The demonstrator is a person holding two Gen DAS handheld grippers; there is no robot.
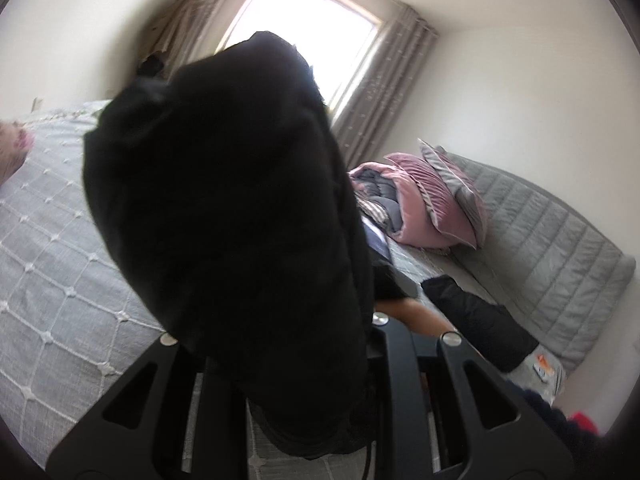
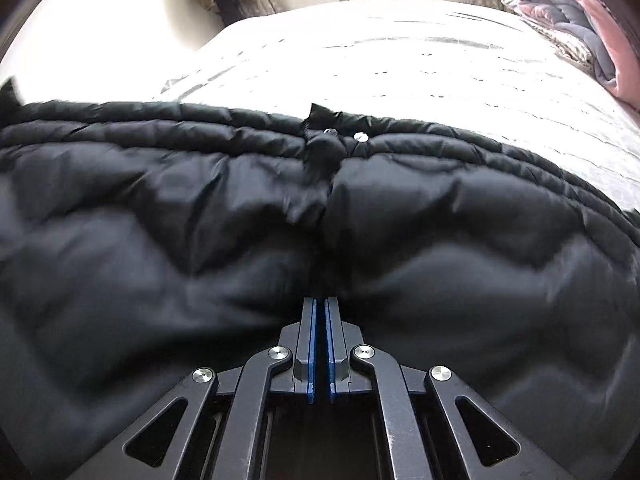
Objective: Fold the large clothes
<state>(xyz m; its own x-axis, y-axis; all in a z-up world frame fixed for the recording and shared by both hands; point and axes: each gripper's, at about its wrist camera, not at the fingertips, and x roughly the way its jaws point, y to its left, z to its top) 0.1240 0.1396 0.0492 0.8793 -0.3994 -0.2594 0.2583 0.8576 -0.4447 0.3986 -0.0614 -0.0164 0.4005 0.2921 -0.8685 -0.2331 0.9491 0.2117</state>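
A large black puffer jacket [image 2: 240, 240] lies spread across the white quilted bed [image 2: 400, 60] in the right wrist view, with silver snaps near its middle seam. My right gripper [image 2: 320, 304] is shut, its blue pads pinching a fold of the jacket at the seam. In the left wrist view a bulky part of the black jacket [image 1: 224, 208] hangs lifted right in front of the camera and hides the fingertips of my left gripper [image 1: 304, 392], which holds it above the grey quilted bedspread [image 1: 48, 264].
A pink and grey pillow pile [image 1: 436, 204] sits by the grey padded headboard [image 1: 552, 264]. A window with grey curtains [image 1: 384, 92] is behind. Another dark garment piece [image 1: 476, 316] lies by the headboard. Folded bedding [image 2: 580, 28] sits at the bed's far right.
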